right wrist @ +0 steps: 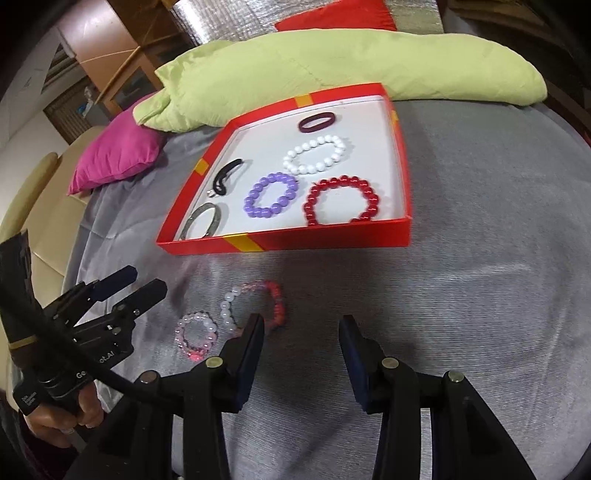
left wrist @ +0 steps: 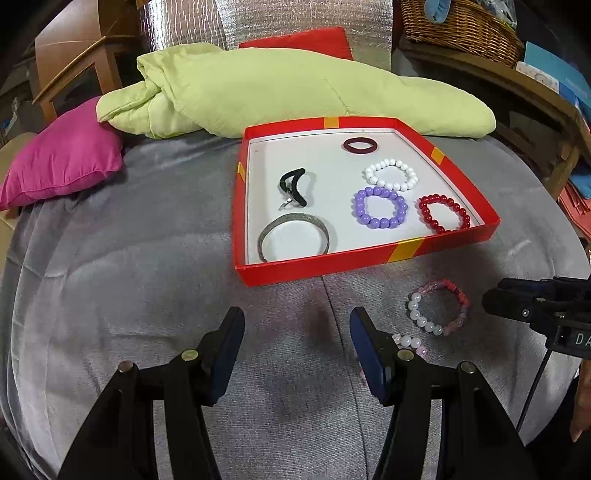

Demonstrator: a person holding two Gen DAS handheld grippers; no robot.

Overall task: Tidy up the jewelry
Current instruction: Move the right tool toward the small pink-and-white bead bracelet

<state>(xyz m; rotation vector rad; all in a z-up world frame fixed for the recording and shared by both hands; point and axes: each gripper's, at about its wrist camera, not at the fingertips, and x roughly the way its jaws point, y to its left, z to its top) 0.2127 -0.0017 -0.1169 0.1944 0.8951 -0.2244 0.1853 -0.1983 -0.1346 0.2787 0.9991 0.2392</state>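
A red tray [left wrist: 325,266] [right wrist: 332,236] on the grey cover holds a silver bangle [left wrist: 293,236], a black hair tie [left wrist: 293,186], a maroon ring band [left wrist: 360,144], and white [left wrist: 391,174], purple [left wrist: 380,206] and red [left wrist: 443,213] bead bracelets. Two pink-and-white bead bracelets lie outside it: a larger one [left wrist: 439,307] [right wrist: 255,306] and a smaller one [right wrist: 195,334] [left wrist: 408,341], partly hidden behind my left finger. My left gripper [left wrist: 297,325] [right wrist: 138,282] is open and empty, left of them. My right gripper [right wrist: 302,325] [left wrist: 491,299] is open and empty, just right of the larger one.
A light green quilt [left wrist: 280,92] lies behind the tray, with a red cushion [left wrist: 306,42] beyond it and a magenta pillow [left wrist: 62,158] at the left. A wicker basket [left wrist: 465,26] and wooden shelves stand at the back right. The grey bed cover [right wrist: 480,295] spreads around the tray.
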